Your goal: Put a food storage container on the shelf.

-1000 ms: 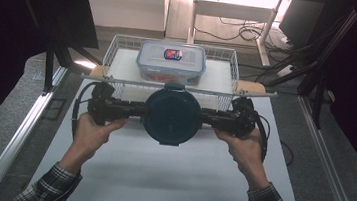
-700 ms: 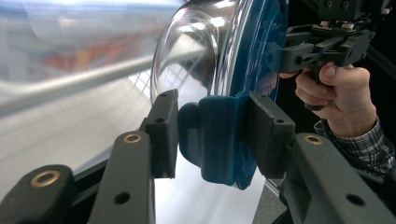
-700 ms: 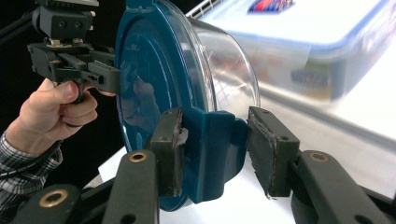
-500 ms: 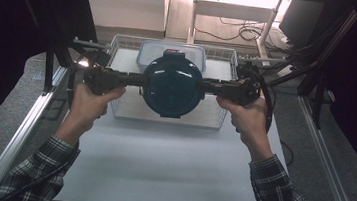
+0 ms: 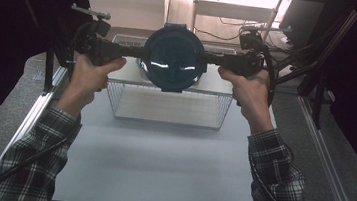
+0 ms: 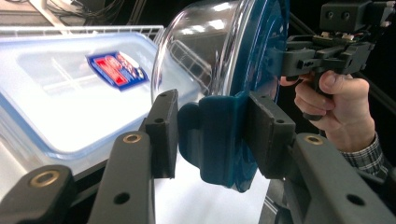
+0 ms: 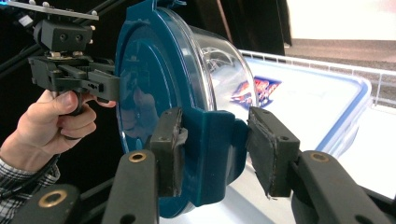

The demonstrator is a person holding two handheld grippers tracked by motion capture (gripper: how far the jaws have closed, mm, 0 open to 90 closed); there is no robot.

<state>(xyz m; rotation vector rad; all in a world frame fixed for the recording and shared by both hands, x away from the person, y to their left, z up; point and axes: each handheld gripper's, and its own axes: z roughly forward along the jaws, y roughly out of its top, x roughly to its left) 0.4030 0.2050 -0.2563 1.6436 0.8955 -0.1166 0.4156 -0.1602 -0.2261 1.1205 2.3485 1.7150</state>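
Note:
A round clear container with a dark blue lid (image 5: 173, 60) hangs in the air over the wire basket (image 5: 164, 121), lid side toward the high camera. My left gripper (image 5: 141, 53) is shut on the blue lid tab (image 6: 212, 135) on its left side. My right gripper (image 5: 206, 59) is shut on the opposite lid tab (image 7: 215, 149). In the left gripper view the pads (image 6: 163, 130) press both sides of the tab, and the right gripper's pads (image 7: 268, 154) do the same. Below lies a rectangular lidded box (image 6: 70, 93) with a red and blue label (image 7: 259, 91).
The wire basket stands at the far middle of the white table top (image 5: 159, 169). Metal rails (image 5: 28, 120) run along both sides of the table, and dark frame struts (image 5: 321, 60) rise at the back right. Cables (image 5: 223, 35) lie beyond the basket.
Both hands have lifted the round container from the table in front of the basket, up and away from the person, so it now hangs above the basket. Both grips are unchanged.

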